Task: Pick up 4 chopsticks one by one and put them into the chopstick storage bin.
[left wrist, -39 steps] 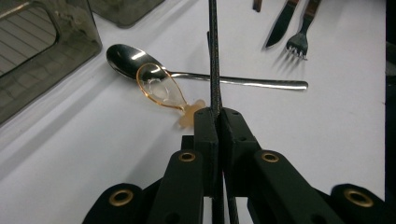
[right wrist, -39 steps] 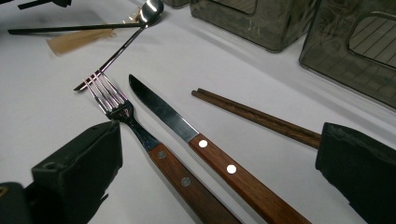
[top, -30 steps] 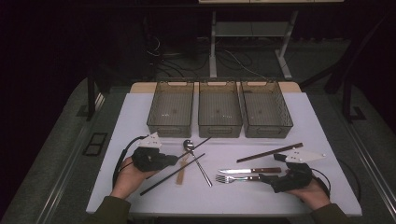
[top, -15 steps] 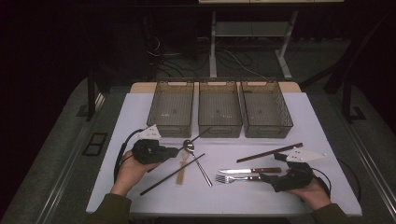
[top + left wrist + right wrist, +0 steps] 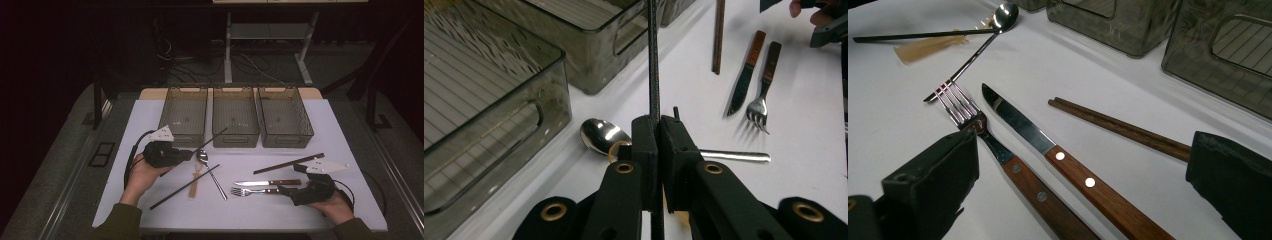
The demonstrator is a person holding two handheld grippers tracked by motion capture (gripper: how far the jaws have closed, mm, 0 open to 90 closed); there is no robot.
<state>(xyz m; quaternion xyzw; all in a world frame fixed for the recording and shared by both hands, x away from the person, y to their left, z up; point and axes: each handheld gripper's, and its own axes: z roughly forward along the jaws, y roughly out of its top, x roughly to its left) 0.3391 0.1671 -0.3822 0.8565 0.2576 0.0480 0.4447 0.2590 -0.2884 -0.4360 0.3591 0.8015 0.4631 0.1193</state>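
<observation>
The left gripper (image 5: 657, 131) squeezes a thin black chopstick (image 5: 653, 65) tight, above the shiny metal spoon (image 5: 600, 135). The right gripper (image 5: 1083, 190) stands wide open around the wooden-handled fork (image 5: 998, 150) and knife (image 5: 1068, 165).

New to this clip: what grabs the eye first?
The left gripper, shut on a thin black chopstick, holds it pointing toward three see-through bins lined up at the far edge of the white table. In front of them lie a spoon, knife and fork, with the right gripper open by the fork's handle.
</observation>
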